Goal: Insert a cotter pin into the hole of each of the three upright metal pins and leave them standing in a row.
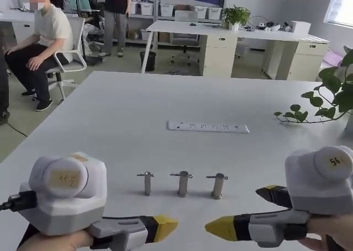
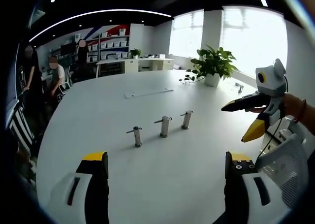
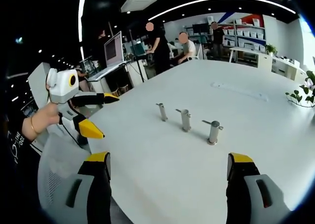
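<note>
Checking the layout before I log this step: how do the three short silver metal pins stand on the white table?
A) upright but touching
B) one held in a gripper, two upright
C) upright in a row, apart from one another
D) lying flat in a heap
C: on the white table the left silver metal pin, the middle pin and the right pin all stand upright side by side, with bare table between them.
</note>
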Available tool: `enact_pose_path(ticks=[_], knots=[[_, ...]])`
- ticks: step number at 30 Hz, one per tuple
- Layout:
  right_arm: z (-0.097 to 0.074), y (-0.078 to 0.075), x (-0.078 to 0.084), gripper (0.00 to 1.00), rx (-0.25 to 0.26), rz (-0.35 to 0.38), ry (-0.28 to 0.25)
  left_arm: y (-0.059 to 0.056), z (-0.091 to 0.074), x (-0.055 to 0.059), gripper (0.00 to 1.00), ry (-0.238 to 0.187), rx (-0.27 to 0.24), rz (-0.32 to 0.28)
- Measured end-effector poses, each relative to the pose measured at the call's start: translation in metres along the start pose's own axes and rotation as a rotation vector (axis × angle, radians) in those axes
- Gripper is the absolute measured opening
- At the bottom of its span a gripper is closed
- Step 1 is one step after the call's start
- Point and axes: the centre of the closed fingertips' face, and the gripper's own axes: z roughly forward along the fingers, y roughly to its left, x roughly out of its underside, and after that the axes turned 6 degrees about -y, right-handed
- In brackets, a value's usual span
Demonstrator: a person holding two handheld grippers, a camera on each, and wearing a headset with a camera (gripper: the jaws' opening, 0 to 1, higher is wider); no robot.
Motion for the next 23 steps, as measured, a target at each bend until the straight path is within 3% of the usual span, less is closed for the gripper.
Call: enact_pose_path(ticks=[8,11,23], knots=[[-0.0021,-0.0004,0.0021,0.96,0.018,0.008,0.005,-0.0006,-0.0022,-0.0024,0.98,0.011,0.001,0.020],[-0.0035,-0.0012,-0.0018,0.94,0.048,0.004,-0.029,-0.0028,-0.0031,-0.0032,0.97,0.008,0.005,0.014],[-0.0055,0.0034,-0.0017,0.93,0.040,0.026,-0.043,-0.0020,-0.0061,-0.0043,0.96,0.005,-0.005,0.013]])
